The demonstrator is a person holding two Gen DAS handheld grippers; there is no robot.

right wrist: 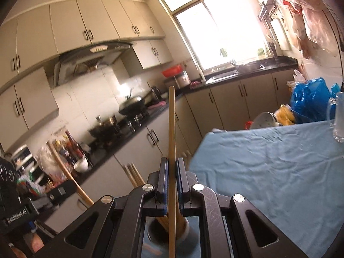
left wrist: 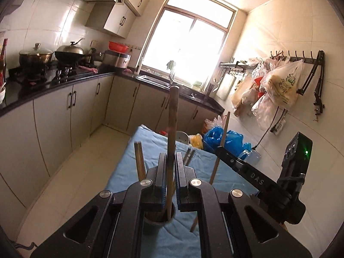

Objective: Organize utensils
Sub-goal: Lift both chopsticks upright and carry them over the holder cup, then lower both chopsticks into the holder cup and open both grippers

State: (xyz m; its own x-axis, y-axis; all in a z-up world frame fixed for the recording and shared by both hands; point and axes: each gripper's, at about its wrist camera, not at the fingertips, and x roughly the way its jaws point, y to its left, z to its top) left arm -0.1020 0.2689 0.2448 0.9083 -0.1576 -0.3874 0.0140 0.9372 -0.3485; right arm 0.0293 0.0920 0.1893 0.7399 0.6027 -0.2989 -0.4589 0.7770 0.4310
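Kitchen cabinets, a black countertop with pots on a stove, and a bright window (left wrist: pixel 189 43) fill the background of both wrist views. Closer in, a tabletop covered with a blue cloth (left wrist: pixel 154 148) carries the task's things.

Seen from the left wrist, the left gripper (left wrist: pixel 171 161) has its jaws clenched on a thick wooden utensil handle (left wrist: pixel 173 118) that stands nearly upright. The handle's lower end reaches down into a dark round utensil cup (left wrist: pixel 159 217) standing on the cloth just below the jaws. More chopsticks (left wrist: pixel 139 159) rise from the cup to the left of the jaws. At the right of this view, the right gripper (left wrist: pixel 223 151) shows as a black body with a green light, and it holds a thin chopstick (left wrist: pixel 222 142) that slants up and down across the cloth.

From the right wrist, the right gripper (right wrist: pixel 171 169) has its jaws pressed against that same light wooden chopstick (right wrist: pixel 171 129), which runs straight up the middle of the view. Its lower part passes in front of the utensil cup (right wrist: pixel 154 234), where a bundle of chopsticks (right wrist: pixel 134 175) already stands, leaning left. A clear glass mug (right wrist: pixel 338 118) stands on the cloth at the far right edge. Blue plastic bags (right wrist: pixel 309 99) sit beyond the tabletop's far end.
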